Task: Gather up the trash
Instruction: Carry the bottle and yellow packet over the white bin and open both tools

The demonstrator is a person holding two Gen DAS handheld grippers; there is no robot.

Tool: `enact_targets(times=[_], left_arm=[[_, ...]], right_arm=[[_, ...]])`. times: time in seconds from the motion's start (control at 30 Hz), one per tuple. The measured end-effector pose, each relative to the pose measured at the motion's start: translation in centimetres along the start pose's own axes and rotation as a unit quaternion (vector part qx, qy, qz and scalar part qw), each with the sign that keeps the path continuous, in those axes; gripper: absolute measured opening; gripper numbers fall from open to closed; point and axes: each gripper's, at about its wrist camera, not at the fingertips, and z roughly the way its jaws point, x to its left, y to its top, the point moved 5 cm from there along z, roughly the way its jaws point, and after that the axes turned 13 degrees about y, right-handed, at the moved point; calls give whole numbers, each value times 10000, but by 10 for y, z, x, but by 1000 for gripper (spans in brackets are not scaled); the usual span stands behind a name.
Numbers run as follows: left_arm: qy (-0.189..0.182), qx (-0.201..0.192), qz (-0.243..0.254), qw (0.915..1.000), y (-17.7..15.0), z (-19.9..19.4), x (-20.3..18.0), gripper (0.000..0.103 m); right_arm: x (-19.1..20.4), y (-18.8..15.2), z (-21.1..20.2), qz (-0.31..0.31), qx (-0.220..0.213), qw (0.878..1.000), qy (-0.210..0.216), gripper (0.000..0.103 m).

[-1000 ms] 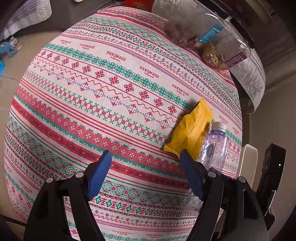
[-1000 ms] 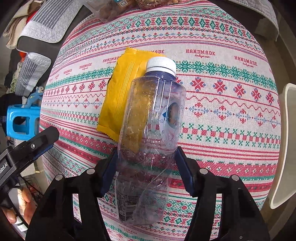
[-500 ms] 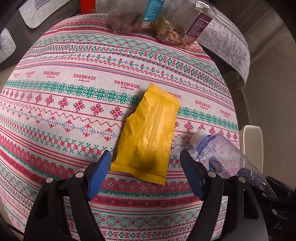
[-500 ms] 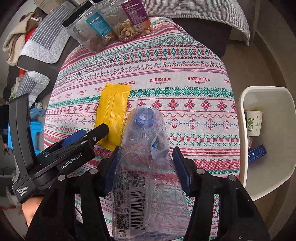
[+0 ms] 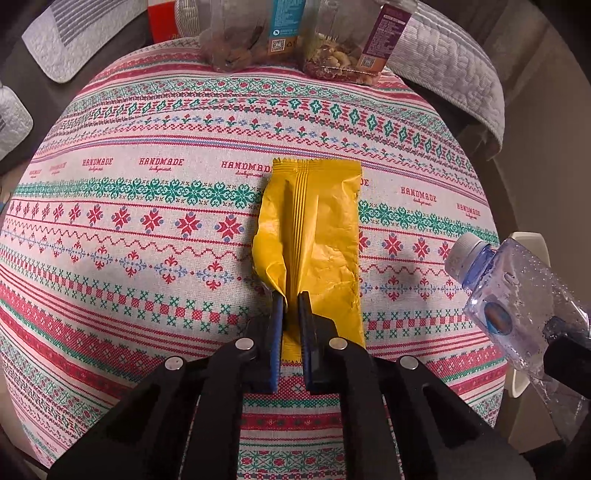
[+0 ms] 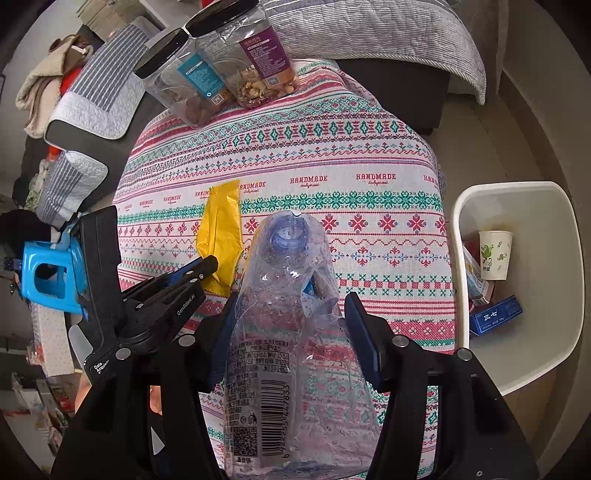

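A yellow snack wrapper [image 5: 314, 229] lies on the patterned tablecloth [image 5: 147, 258]. My left gripper [image 5: 291, 306] is shut on the wrapper's near end, pinching a fold of it. The wrapper also shows in the right wrist view [image 6: 221, 236], with the left gripper [image 6: 207, 267] at its near end. My right gripper [image 6: 291, 314] is shut on a clear empty plastic bottle [image 6: 291, 332], held above the table, cap pointing away. The bottle shows at the right edge of the left wrist view [image 5: 517, 306].
A white bin [image 6: 554, 206] stands right of the table, holding a paper cup [image 6: 495, 254] and a blue box [image 6: 496, 315]. Two clear snack jars [image 6: 221, 74] stand at the table's far edge. Grey quilted cushions [image 6: 388, 29] lie beyond. A blue plastic object [image 6: 44, 273] sits left.
My left gripper moved forward over the yellow wrapper and closed on its near end. My right gripper lifted the bottle up and back from the table.
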Motion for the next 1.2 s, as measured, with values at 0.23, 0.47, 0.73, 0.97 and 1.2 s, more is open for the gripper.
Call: enact_targets(times=[0.23, 0.47, 0.73, 0.97, 1.2], left_arm=[[65, -167, -144, 9997, -6, -18, 7, 3], [-41, -453, -62, 9989, -13, -55, -10, 3], [-202, -605, 84, 9979, -21, -82, -34, 3], [-577, -653, 53, 9962, -30, -98, -49, 3], [-1010, -623, 29, 9929, -40, -108, -80, 3]], right_arm=[[2, -1, -10, -19, -98, 9999, 62, 54], [-5, -2, -21, 42, -179, 9998, 98, 54], [-13, -3, -40, 110, -338, 9992, 180, 54], [-29, -5, -72, 258, -654, 9970, 330, 54], [-51, -11, -110, 396, -1026, 9930, 428, 54]])
